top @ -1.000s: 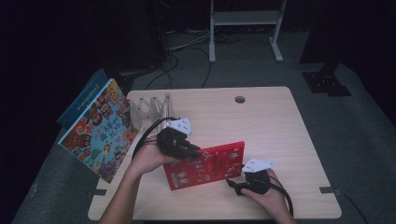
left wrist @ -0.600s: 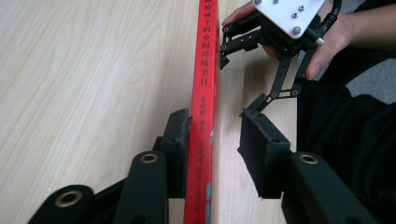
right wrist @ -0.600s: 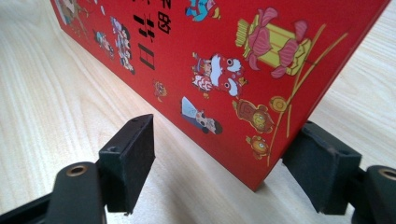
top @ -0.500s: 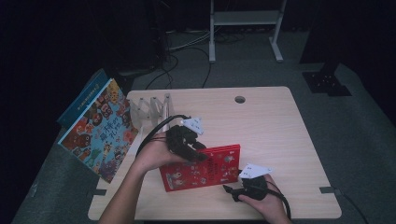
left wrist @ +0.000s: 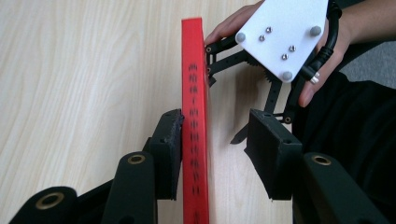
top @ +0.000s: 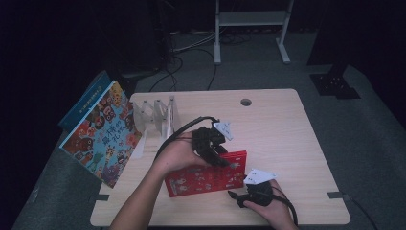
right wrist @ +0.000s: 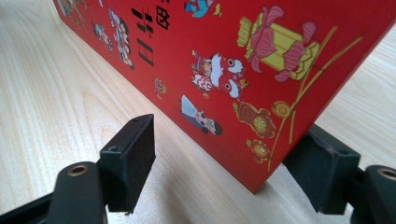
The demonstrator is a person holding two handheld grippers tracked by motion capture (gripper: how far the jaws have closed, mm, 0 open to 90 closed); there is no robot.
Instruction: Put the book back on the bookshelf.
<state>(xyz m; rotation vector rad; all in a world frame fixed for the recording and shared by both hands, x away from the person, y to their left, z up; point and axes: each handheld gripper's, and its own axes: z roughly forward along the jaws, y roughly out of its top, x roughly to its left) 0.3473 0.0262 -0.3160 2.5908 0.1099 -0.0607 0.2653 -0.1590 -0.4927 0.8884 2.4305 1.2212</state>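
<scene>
**Red book stood on edge between two grippers**

Thin red hardback picture book [top: 206, 177] w/ cartoon figures on cover stands on its long edge on the pale wood-grain table [top: 287, 129], near the front, tilted a bit toward the person.

Left gripper [top: 225, 160] comes at the book's top edge from above. In left gripper view the red spine [left wrist: 194, 130] runs up between the jaws: one black pad [left wrist: 169, 154] sits right against the spine's side, other pad [left wrist: 273, 154] stands well off w/ bare table in the gap. So jaws partly open, not clamping; they've just been opening, book between them but not pinched.

Right gripper [top: 234, 195] lies low at the book's lower right corner, held by the right hand [top: 268, 211]. In right gripper view that corner [right wrist: 261, 182] sits between the jaws; near pad [right wrist: 133, 158] is clear of the cover w/ table showing between, far pad [right wrist: 322, 168] is behind the book – contact there can't be told. Jaws have just been closing slightly, still partly open.

Upper left of table: clear acrylic slotted book rack [top: 155, 115], and beside it a large colourful picture book [top: 103, 136] leaning at the table's left edge
</scene>
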